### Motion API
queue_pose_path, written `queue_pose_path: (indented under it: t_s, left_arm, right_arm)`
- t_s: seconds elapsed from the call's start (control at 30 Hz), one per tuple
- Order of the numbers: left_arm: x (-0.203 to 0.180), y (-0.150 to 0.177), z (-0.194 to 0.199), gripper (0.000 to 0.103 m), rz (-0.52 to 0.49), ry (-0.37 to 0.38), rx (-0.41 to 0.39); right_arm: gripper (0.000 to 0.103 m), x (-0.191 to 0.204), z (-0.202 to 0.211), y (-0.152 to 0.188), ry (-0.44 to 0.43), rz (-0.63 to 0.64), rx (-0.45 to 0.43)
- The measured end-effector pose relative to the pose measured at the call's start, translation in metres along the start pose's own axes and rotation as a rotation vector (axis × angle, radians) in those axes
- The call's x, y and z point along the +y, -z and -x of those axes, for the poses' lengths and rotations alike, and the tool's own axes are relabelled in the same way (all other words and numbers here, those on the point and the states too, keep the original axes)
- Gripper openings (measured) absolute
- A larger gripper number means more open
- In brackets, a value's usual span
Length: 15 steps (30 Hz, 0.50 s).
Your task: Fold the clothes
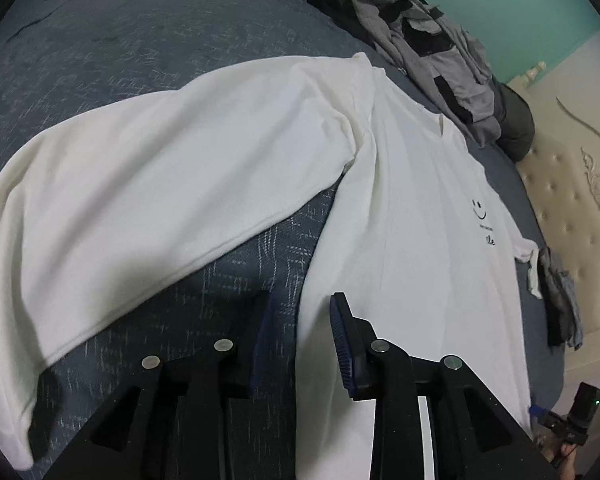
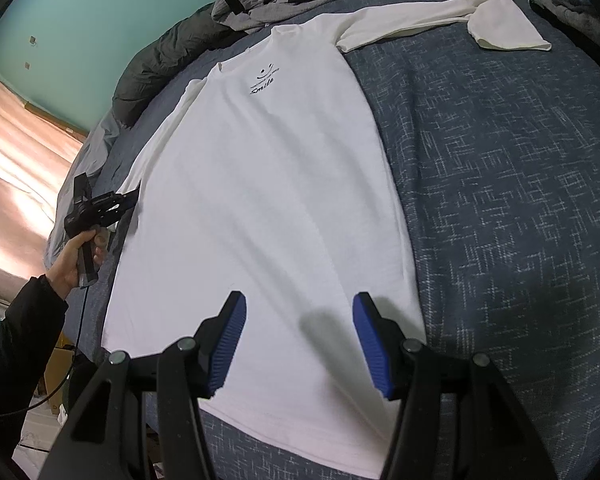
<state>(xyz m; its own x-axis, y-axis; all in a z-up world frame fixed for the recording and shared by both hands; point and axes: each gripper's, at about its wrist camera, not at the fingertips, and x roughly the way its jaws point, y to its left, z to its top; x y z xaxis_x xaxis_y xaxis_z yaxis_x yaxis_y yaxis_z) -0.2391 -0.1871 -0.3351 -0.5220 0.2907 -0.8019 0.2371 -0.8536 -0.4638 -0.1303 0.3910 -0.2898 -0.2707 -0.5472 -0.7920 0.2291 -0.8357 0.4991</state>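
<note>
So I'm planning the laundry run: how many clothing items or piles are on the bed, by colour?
White: 1, the long-sleeved shirt
Grey: 1, the heap of clothes past the collar
Grey-blue: 1, the small crumpled bundle by the far sleeve
Dark olive: 1, the padded roll at the bed's edge
Total: 4

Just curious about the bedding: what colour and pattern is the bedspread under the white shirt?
The bedspread is dark blue with fine white crosshatch lines, seen best in the right wrist view.

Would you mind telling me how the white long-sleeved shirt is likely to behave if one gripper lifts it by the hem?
The white shirt lies flat and creased on the bed, so it will probably drape limply. It looks thin, so likely light. Its spread sleeve would probably trail behind.
</note>
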Motion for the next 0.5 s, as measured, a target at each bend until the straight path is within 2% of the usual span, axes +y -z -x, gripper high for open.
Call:
queue_pose_path:
  t_s: [0.03,0.07,0.1,0.2,0.37,0.5]
  left_arm:
    - [0.0,-0.001,-0.001,0.026,0.002,0.004,-0.002]
    - [-0.001,-0.002,-0.001,0.01,0.003,0.005,-0.004]
    - [-0.001,-0.002,-0.002,0.001,0.001,0.004,-0.004]
    - [-0.004,-0.002,0.0,0.001,-0.012,0.003,-0.007]
    - [-0.004,-0.003,0.018,0.001,-0.019,-0.021,-0.061]
    - [-0.002,-0.004,0.023,0.001,-0.034,-0.077,-0.066]
  right_arm:
    - [0.056,0.0,0.0,0.0,-0.002,0.0,0.0]
    - [0.056,0.0,0.0,0.001,-0.003,0.0,0.001]
    - [0.056,0.0,-0.001,0.001,-0.004,0.0,0.001]
    - [0.056,0.0,-0.002,0.002,-0.009,-0.003,0.003]
    - [0.056,0.0,-0.005,0.001,-0.015,-0.006,0.004]
    - [0.056,0.001,-0.006,0.0,-0.021,-0.008,0.002]
